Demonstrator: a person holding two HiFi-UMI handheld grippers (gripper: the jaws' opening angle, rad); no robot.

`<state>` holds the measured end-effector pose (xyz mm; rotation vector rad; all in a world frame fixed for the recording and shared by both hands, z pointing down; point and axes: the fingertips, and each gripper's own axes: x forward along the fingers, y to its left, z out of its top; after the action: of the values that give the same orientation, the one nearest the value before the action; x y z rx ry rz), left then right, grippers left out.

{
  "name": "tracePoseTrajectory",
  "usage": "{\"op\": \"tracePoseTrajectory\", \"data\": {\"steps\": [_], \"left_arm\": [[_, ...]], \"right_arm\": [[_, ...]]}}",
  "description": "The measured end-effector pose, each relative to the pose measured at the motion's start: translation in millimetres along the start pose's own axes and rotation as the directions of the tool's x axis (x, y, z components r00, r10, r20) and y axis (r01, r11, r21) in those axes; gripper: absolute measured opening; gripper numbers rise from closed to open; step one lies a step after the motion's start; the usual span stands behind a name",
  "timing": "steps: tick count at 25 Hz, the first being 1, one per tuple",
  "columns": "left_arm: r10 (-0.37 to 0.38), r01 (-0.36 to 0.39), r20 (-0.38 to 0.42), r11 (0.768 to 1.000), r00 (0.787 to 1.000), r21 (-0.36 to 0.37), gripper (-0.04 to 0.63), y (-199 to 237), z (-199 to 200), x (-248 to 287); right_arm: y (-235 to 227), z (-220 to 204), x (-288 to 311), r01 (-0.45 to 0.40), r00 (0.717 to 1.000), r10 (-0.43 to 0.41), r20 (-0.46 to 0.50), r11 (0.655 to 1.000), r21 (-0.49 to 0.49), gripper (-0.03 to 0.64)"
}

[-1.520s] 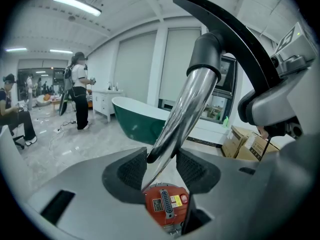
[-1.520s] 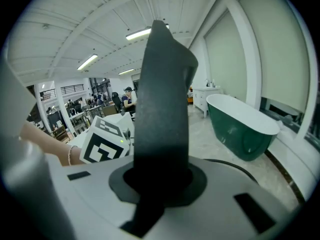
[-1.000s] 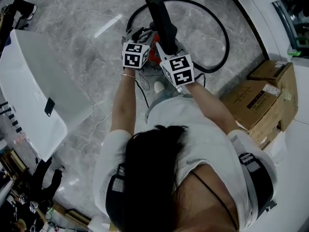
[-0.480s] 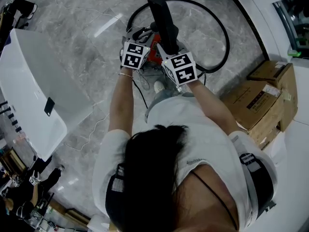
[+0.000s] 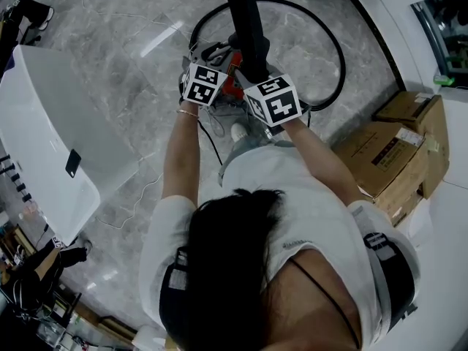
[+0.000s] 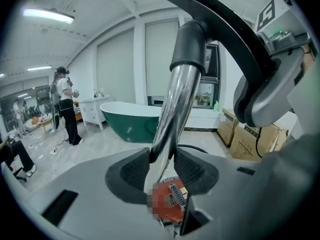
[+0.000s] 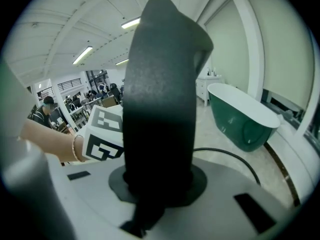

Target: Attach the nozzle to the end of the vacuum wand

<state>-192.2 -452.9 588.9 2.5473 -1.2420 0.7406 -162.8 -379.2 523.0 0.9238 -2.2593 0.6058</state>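
In the head view my right gripper (image 5: 254, 66) is shut on the long black nozzle (image 5: 245, 24), which points away from me. My left gripper (image 5: 213, 55) sits just to its left. In the left gripper view the chrome vacuum wand (image 6: 175, 109) rises between the two black pads (image 6: 132, 169). These jaws have just been closing and now press on the tube. A grey collar (image 6: 190, 46) tops the wand where the black nozzle (image 6: 225, 19) meets it. In the right gripper view the nozzle (image 7: 160, 99) fills the middle and hides the wand.
The red vacuum body (image 5: 232, 82) lies on the marble floor below my grippers, with its black hose (image 5: 333, 50) looped around it. Cardboard boxes (image 5: 387, 156) stand to the right. A white bathtub (image 5: 44, 137) stands to the left and a green bathtub (image 6: 132, 119) lies ahead.
Both grippers have turned a little in place and the nozzle's far end has swung slightly up and right in the head view. The left jaws have narrowed onto the wand.
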Motion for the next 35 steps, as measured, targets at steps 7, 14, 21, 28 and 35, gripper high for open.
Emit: {"op": "tracePoseTrajectory", "data": {"steps": [7,14,21,28,35], "left_arm": [[-0.005,0.005,-0.004,1.0,1.0,0.003,0.155,2,0,2],[-0.002,0.003,-0.017,0.999,1.0,0.034,0.15,1,1,1],[-0.013,0.013,-0.017,0.999,1.0,0.04,0.15,-2,-1,2],[-0.056,0.058,-0.043,0.997,0.997,0.043,0.15,-10,-10,-3],[-0.025,0.025,-0.007,0.999,1.0,-0.027,0.15,-9,-12,-8]], "right_arm": [[0,3,5,-0.006,0.999,0.006,0.041,1.0,0.005,0.052],[4,-1,4,-0.07,0.997,0.07,-0.018,0.997,0.038,0.054],[7,-4,4,-0.074,0.997,0.076,-0.019,0.995,0.065,0.055],[8,-18,3,-0.127,0.992,0.129,0.009,0.987,-0.093,0.058],[10,-21,3,-0.104,0.994,0.107,0.012,0.987,-0.119,0.06]]}}
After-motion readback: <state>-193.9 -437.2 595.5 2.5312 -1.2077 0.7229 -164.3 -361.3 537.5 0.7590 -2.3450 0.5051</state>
